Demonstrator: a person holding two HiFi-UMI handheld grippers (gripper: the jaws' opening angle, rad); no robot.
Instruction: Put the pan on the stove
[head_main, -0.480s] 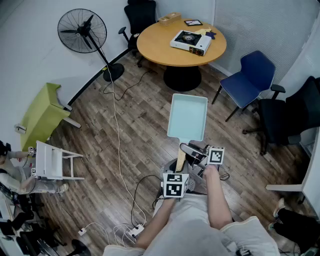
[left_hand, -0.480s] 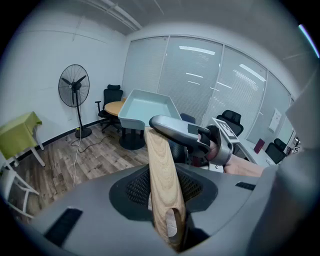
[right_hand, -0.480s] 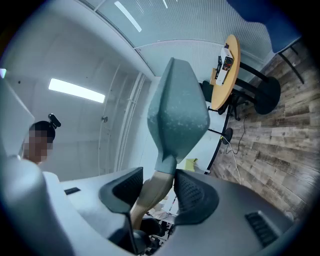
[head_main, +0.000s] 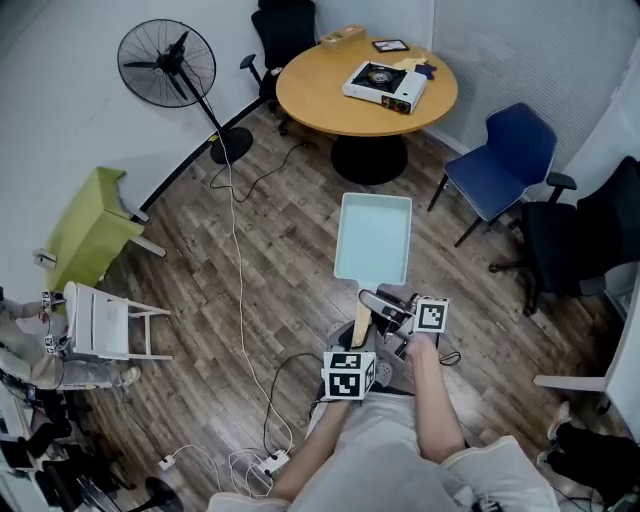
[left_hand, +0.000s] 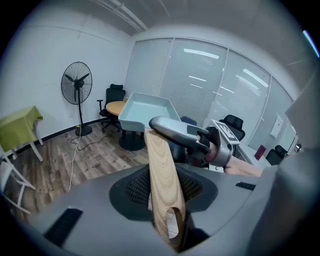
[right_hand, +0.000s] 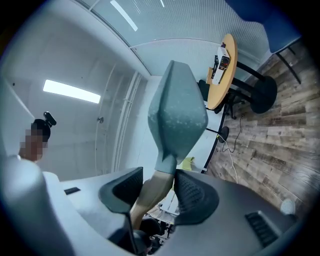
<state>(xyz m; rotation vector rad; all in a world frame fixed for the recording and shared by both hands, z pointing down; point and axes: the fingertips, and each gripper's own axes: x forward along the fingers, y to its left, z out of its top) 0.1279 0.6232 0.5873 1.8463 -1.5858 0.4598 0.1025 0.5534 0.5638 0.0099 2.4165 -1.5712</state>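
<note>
A pale teal rectangular pan (head_main: 375, 238) with a wooden handle (head_main: 362, 320) is held in the air above the wood floor, in front of me. My left gripper (head_main: 352, 372) is shut on the handle's end; the wood (left_hand: 161, 175) runs straight between its jaws (left_hand: 164, 186). My right gripper (head_main: 400, 312) is shut on the handle nearer the pan, with the pan's underside (right_hand: 177, 112) rising above its jaws (right_hand: 157, 189). The white portable stove (head_main: 384, 85) sits far ahead on the round wooden table (head_main: 320, 95).
A standing fan (head_main: 165, 62) and its cable (head_main: 238, 280) lie to the left. A blue chair (head_main: 505, 160) and a black office chair (head_main: 590, 235) stand right of the table. A green table (head_main: 90, 225) and a white rack (head_main: 100, 322) are at far left.
Almost nothing: the view shifts a touch, and both grippers keep their hold on the pan's handle.
</note>
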